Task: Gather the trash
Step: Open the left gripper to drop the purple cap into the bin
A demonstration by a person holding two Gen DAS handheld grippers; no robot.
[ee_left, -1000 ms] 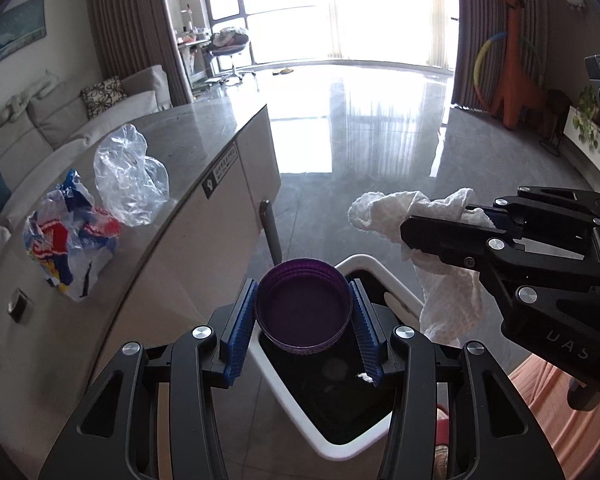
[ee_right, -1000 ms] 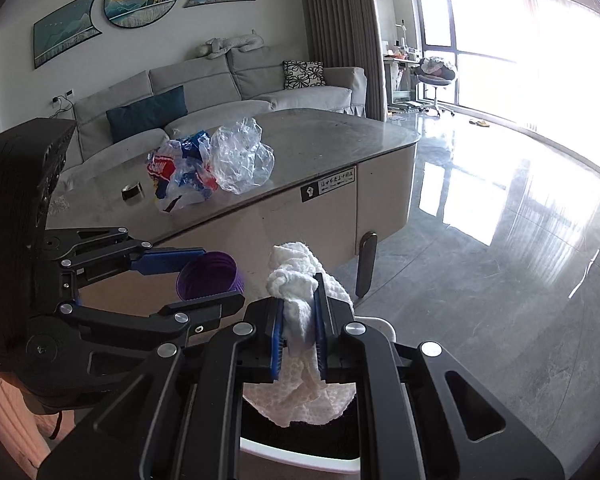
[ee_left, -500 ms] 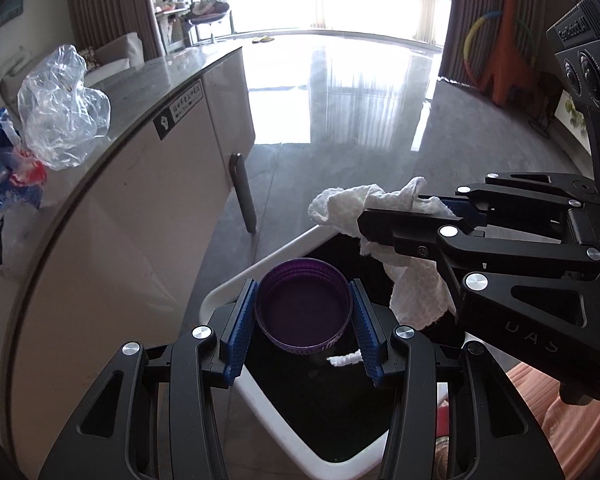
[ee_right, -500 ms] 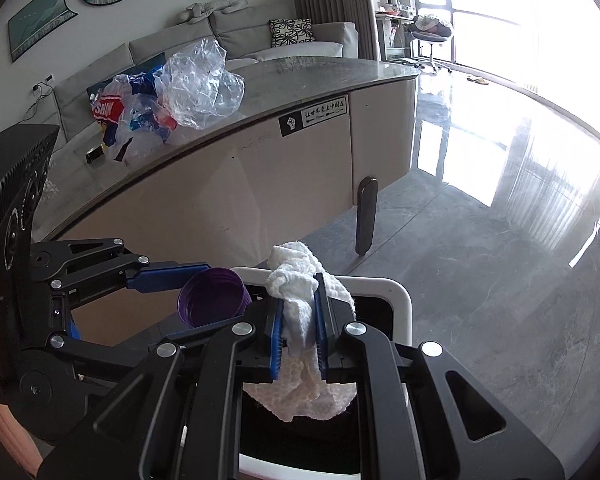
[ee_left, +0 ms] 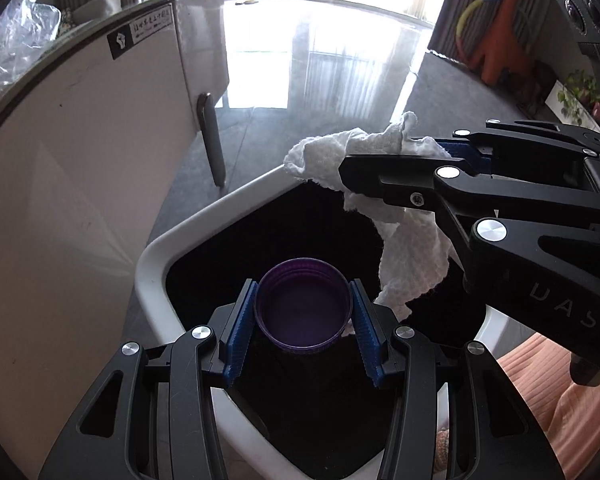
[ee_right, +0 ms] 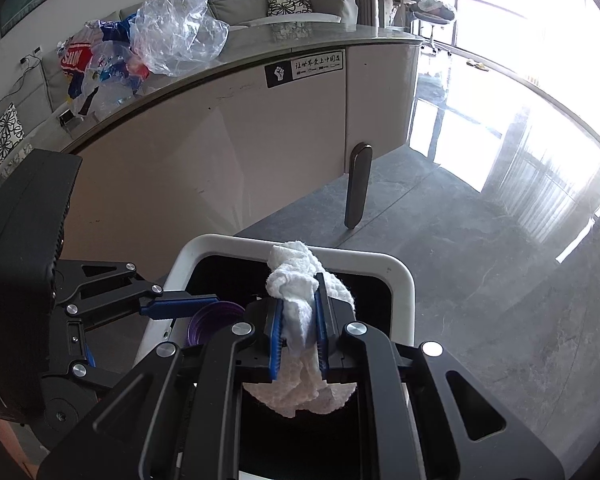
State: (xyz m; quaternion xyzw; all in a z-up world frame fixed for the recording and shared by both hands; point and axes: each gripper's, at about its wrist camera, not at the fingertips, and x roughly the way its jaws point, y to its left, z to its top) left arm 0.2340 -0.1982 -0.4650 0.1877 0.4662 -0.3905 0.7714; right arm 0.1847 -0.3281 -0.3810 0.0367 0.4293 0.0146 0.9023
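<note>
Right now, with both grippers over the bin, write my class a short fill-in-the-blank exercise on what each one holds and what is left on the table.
1. The left gripper is shut on a ____ jar lid.
2. The right gripper pinches a crumpled white ____.
3. Both items hang above the dark opening of the white-rimmed ____.
4. On the table a clear plastic bag lies next to a printed ____.

Missing words: purple; paper towel; trash bin; wrapper.
</note>
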